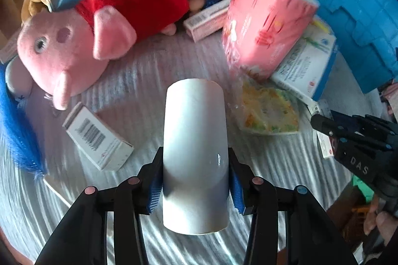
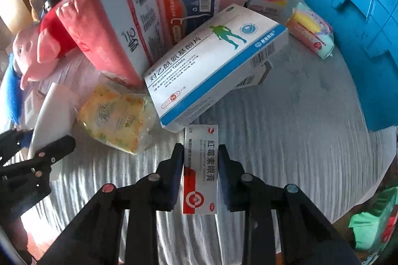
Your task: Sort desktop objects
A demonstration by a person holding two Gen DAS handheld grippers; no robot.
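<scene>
A ribbed grey cloth (image 2: 286, 130) covers the table, with a blue crate (image 2: 348, 16) at two o'clock. The left gripper (image 1: 195, 179) clamps a white cup (image 1: 195, 153); the right gripper (image 2: 200, 170) pinches a small ointment box (image 2: 201, 169), both low at six o'clock before the clutter.

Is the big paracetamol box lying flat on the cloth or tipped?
Tipped. The paracetamol box leans with its far end raised against the pink tissue pack, its near corner resting low by the yellow packet.

We see a white cup (image 1: 195, 155) and a pink pig (image 1: 62, 51) in red. The crate (image 2: 348, 16) is blue, the cloth (image 2: 286, 128) grey-striped.
</scene>
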